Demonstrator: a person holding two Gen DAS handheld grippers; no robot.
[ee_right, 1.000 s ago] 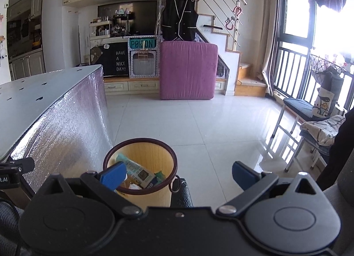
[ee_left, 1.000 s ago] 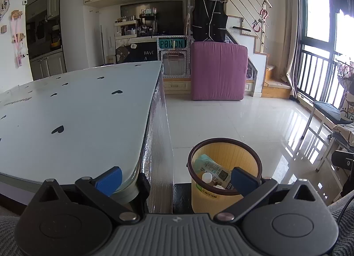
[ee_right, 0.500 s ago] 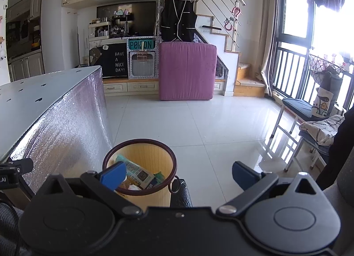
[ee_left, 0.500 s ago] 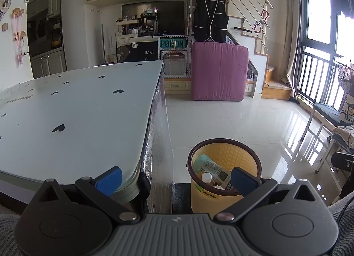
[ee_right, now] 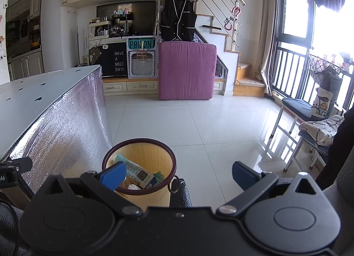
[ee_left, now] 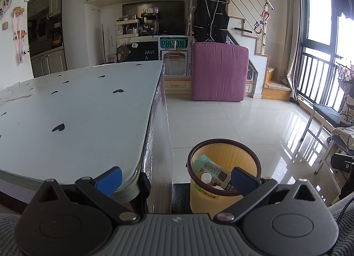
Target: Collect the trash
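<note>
Both the left tongs (ee_left: 174, 177) and the right tongs (ee_right: 179, 173) stand wide apart and hold nothing. The yellow bin (ee_left: 223, 198) sits on the floor at lower centre of both views, just beside the bench (ee_left: 77, 112), with a packet (ee_left: 213, 168) and other trash inside.

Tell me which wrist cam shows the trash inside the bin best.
Left wrist: the yellow bin shows a printed wrapper and a white cap. In the right wrist view, a blue fingertip covers part of that wrapper.
</note>
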